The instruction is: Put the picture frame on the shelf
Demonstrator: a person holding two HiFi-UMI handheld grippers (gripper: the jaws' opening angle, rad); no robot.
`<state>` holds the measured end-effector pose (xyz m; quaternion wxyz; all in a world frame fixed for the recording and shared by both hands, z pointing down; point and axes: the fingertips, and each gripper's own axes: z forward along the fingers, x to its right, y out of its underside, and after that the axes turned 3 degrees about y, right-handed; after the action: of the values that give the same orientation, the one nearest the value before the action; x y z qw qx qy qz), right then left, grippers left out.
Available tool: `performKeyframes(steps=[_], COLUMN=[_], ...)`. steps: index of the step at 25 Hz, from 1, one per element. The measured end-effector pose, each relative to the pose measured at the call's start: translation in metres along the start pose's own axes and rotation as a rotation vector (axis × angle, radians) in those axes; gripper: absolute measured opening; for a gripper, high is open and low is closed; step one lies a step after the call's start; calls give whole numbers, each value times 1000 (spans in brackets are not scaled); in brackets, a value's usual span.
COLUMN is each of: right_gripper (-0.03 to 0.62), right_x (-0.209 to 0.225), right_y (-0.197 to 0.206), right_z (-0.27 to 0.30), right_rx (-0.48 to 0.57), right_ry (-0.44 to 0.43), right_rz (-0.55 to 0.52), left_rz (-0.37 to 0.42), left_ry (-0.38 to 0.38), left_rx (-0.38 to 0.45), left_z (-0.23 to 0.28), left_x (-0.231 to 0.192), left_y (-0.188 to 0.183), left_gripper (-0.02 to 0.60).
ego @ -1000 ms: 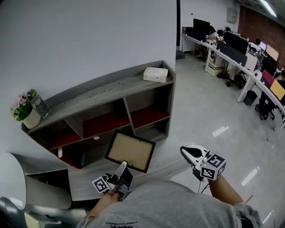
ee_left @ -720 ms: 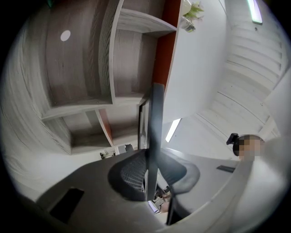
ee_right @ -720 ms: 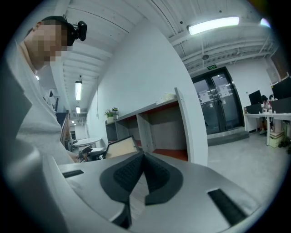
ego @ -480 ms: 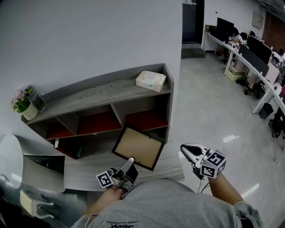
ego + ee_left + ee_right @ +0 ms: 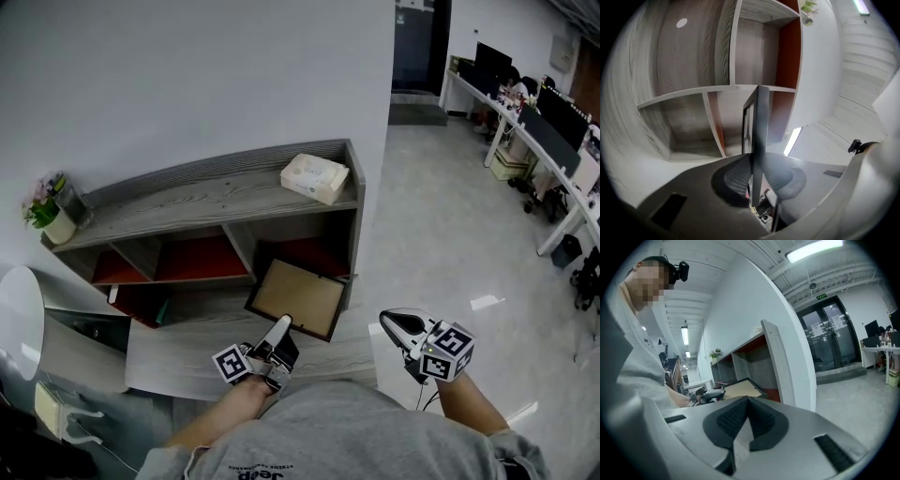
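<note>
Picture frame [image 5: 298, 298] hangs in the air just in front of the shelf unit [image 5: 206, 199], level with its lower right compartment, tilted, tan back face turned up toward the head camera, dark border all round. Left gripper [image 5: 280, 330] has it by the middle of the edge farthest from the shelf unit. In the left gripper view the frame [image 5: 758, 126] runs edge-on between the jaws, both pads pinching it, with the open compartments [image 5: 689, 93] straight ahead. Right gripper [image 5: 395, 322] hovers apart from the frame, off the shelf unit's right end, jaws pressed together on nothing. Tissue box [image 5: 314, 176] sits at the right end of the top board and potted plant [image 5: 47, 214] at the left end, with bare board between them. Handling, as a judgement: the frame looks thin, stiff and light. A glazed front is likely on the hidden side, so treat it as fragile. A single mid-edge pinch leaves a long overhang, so it may pivot or slip on the smooth border. Best hold is on the rigid border, not the back panel, and a second pinch on a side edge would steady it.
</note>
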<state>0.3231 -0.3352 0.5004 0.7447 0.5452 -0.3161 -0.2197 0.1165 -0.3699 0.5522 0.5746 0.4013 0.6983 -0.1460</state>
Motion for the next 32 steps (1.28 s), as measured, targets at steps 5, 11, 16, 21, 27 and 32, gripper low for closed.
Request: performKeyframes(steps=[5,11,16,21,27,32], right_gripper=[20,20,20,20,20,20], right_x=[12,17,23,29,33,32], right_y=[4,6,7,11,13,12], right_z=[4,6,4,1,-3,-2], right_rx=[-14,-41,-53,-62,-72,-74], right_ry=[-5,-11,-2,10,20,15], right_rz=[14,9,11,17,23,19], left_rz=[-16,-37,-55,-68,-80,-79], left_ry=[-74,-115,-161,-199,-237,-273], left_rx=[71,109,154,215,260,234], left_z=[14,25,33,35,44,59], left_x=[-25,-43,-59,-73,-85,-92], left_y=[-5,-9,-13,-20,-26,-25], left_gripper=[87,87,87,87,87,89])
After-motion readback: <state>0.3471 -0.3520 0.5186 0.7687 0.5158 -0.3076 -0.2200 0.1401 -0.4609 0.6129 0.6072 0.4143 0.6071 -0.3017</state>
